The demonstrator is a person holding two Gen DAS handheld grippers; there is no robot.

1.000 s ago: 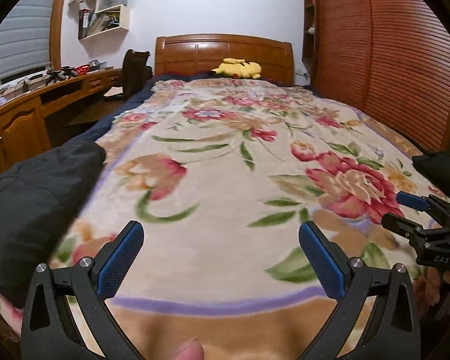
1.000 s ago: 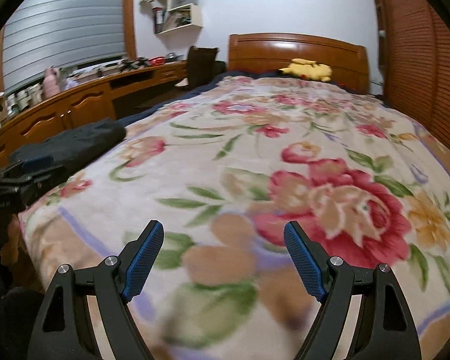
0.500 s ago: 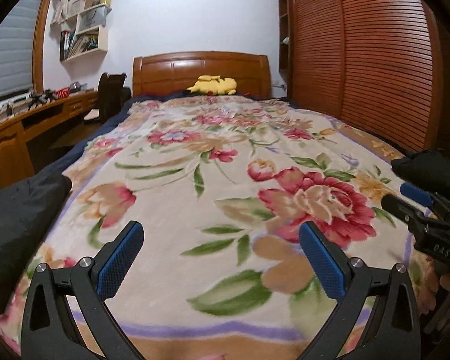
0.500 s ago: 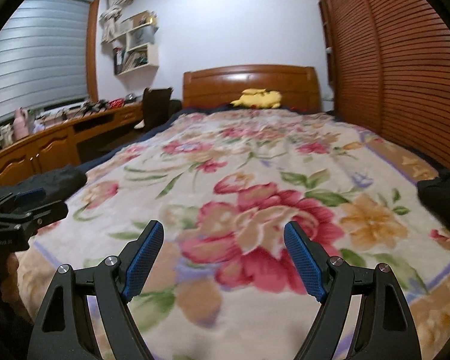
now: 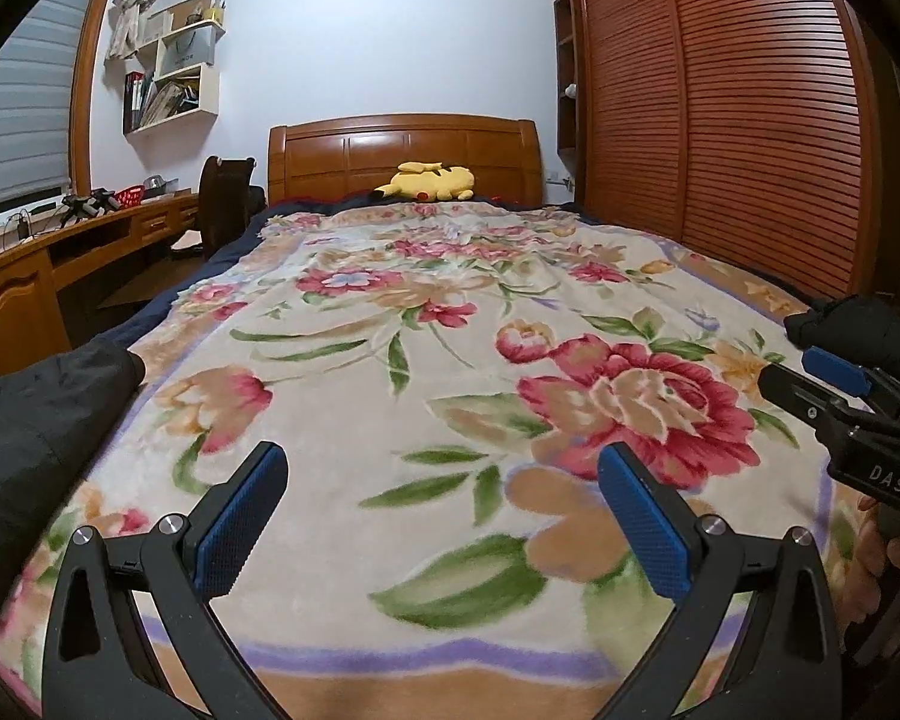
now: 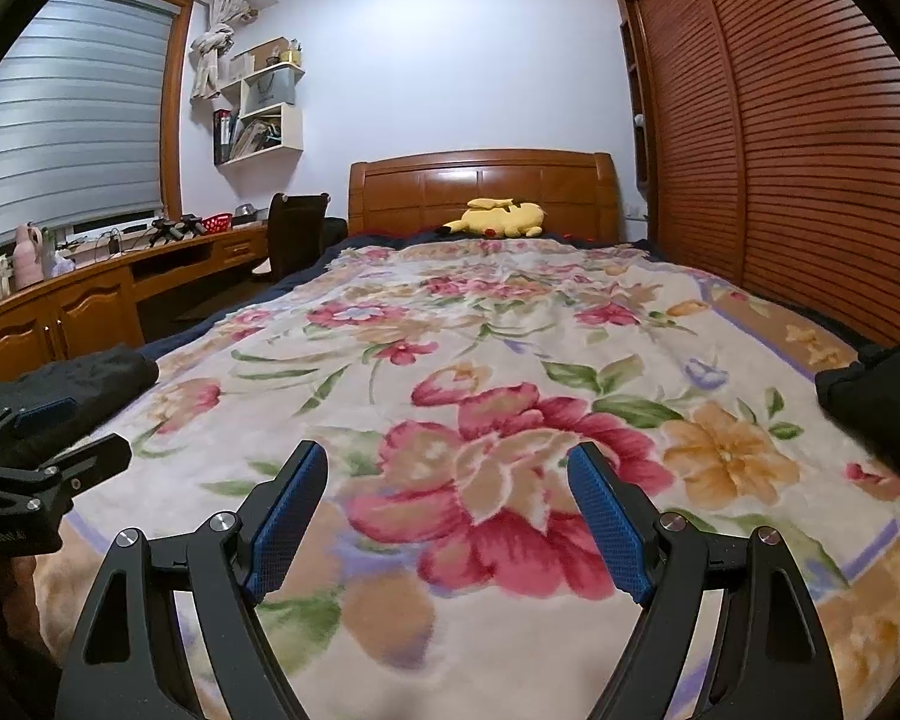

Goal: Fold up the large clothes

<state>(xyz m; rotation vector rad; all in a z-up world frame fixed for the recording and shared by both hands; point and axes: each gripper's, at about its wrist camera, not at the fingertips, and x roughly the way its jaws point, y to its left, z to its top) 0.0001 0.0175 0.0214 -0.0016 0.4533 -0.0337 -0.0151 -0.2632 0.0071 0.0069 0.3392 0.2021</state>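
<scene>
Left wrist view gives me my left gripper (image 5: 444,480) with its two blue-padded black fingers spread wide apart and nothing between them, hanging over the foot of a bed covered by one cream plush blanket (image 5: 426,360) printed with red and orange flowers. I count two dark pieces of clothing in this view: one black padded garment (image 5: 36,414) bunched on the blanket's left edge, and one black padded bundle (image 5: 864,330) at the right edge, just beyond my right gripper (image 5: 834,378), which enters from the right. I cannot tell whether the two are parts of one garment. From the right wrist view, my right gripper's (image 6: 447,492) fingers also stand well apart and empty above the big red flower, while the same black padded garment (image 6: 90,375) lies at the left edge behind my left gripper (image 6: 48,450), and the other black padded bundle (image 6: 876,396) sits at the right edge. One yellow plush toy (image 5: 429,181) rests against the single brown wooden headboard (image 5: 402,147). One wooden desk (image 6: 90,300) runs along the left wall, and slatted wooden wardrobe doors (image 6: 798,138) line the right.
</scene>
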